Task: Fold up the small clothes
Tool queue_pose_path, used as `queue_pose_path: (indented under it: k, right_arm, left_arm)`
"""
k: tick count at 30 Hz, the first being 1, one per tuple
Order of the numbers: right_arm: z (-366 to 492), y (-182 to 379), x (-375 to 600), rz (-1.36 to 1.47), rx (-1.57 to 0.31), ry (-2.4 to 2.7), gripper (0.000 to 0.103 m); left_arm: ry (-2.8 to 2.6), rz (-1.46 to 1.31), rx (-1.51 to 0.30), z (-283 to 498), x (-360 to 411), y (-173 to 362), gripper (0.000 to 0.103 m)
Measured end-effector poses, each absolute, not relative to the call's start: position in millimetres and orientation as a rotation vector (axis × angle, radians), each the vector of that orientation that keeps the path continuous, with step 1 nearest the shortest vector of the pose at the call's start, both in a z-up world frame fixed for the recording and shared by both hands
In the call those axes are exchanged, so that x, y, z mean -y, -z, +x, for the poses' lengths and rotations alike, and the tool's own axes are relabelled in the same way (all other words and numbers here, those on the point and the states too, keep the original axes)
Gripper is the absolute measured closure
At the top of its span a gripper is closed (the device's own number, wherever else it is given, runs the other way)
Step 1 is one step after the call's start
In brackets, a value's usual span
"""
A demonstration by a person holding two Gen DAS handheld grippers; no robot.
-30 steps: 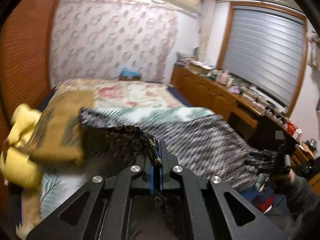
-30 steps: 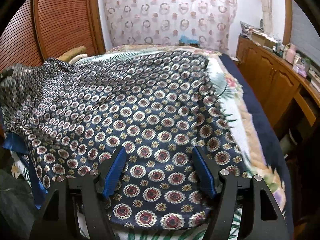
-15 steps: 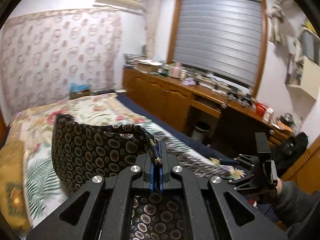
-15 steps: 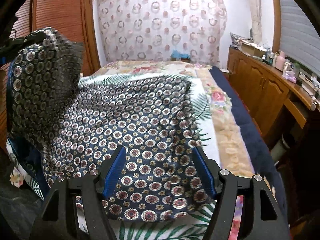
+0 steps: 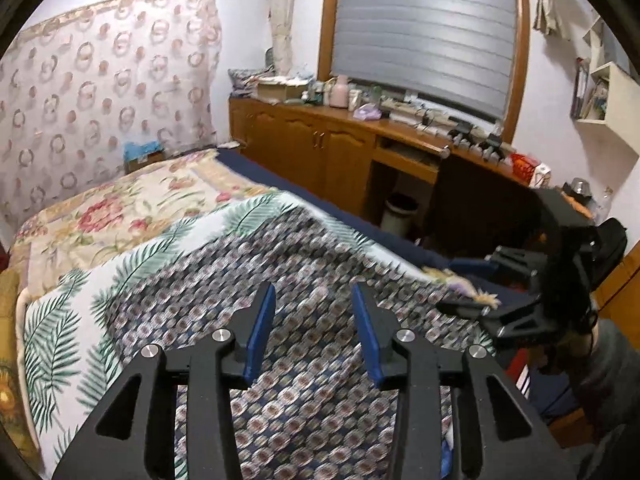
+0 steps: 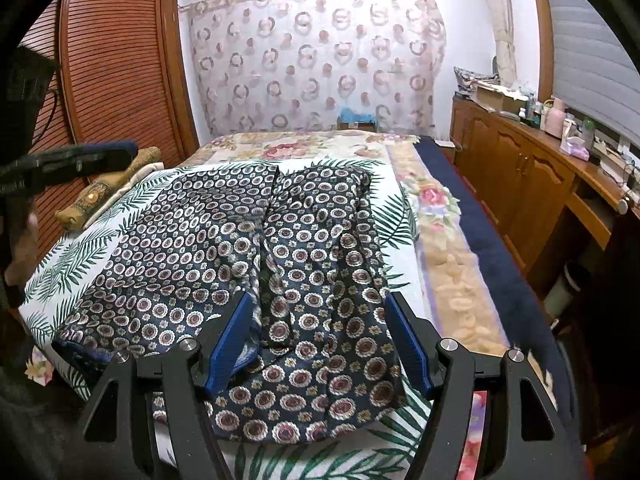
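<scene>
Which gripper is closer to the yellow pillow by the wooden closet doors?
Left. The left gripper hangs just above the yellow pillow at the bed's left edge, jaws opening and empty. The right gripper hovers over the patterned garment, farther away.

A home bedroom: quilted bed (image 6: 440, 216), louvred wardrobe (image 6: 112, 80), cluttered wooden sideboard (image 5: 320, 140).

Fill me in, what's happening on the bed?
A person with a gripper in each hand is folding a patterned garment on the bed. It lies with one half laid over the other. The left gripper is opening above it, nothing between its jaws. The right gripper hovers open, empty.
</scene>
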State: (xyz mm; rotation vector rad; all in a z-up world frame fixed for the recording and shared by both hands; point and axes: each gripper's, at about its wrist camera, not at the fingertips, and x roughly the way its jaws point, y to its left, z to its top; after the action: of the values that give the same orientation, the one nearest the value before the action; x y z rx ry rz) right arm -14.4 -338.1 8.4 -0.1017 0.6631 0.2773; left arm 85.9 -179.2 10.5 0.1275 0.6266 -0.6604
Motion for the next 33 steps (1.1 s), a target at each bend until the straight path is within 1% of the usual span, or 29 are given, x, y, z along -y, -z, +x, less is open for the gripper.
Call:
queue_pose_path:
  k: [2,3,4,10,19,21,26,27,28,32,33]
  right_arm:
    - [-8.8,-7.8,332.8,-0.099,-0.669,-0.294,0.033]
    - [-4.7,-6.6,330.1,-0.103,-0.671,-0.299,0.033]
    - [-0.9,-6.3,325.8,-0.111,-0.674,-0.306,0.033]
    - [28.8,0.6,303.3,-0.138,-0.718,-0.358,0.033]
    - [70.7,20.7,280.7,-0.162,-0.821,-0.405,0.033]
    - [74.6,22.4,279.2,-0.149,-0.835,-0.418,0.037]
    - [81.6,25.3,280.5,-0.115,-0.865,-0.451,0.041]
    - [81.3,26.1,281.7,-0.11,-0.871,-0.455,0.043]
    - [82.7,27.7,281.8,-0.111,-0.881,-0.459,0.049]
    - [81.2,30.6,280.6,-0.115,-0.889,-0.476,0.059]
    - [80.7,31.0,280.6,-0.111,-0.89,-0.484,0.069]
  left_arm:
    - [0.633,0.137,-0.633,84.6,170.5,-4.5,0.04]
    - [0.619,0.135,-0.635,84.0,164.5,-0.8,0.025]
    - [0.606,0.131,-0.634,83.5,158.5,1.0,0.023]
    - [0.511,0.093,-0.654,81.5,121.8,19.9,0.023]
    - [0.443,0.046,-0.689,83.0,93.7,39.1,0.023]
    - [0.435,0.035,-0.691,82.4,89.4,42.1,0.023]
    - [0.417,0.023,-0.695,83.8,84.2,45.0,0.023]
    - [0.417,0.021,-0.694,84.1,83.6,45.7,0.023]
    - [0.415,0.019,-0.695,84.9,82.6,46.7,0.023]
    - [0.41,0.016,-0.694,85.4,82.2,48.5,0.023]
    - [0.411,0.014,-0.695,85.1,81.6,49.6,0.023]
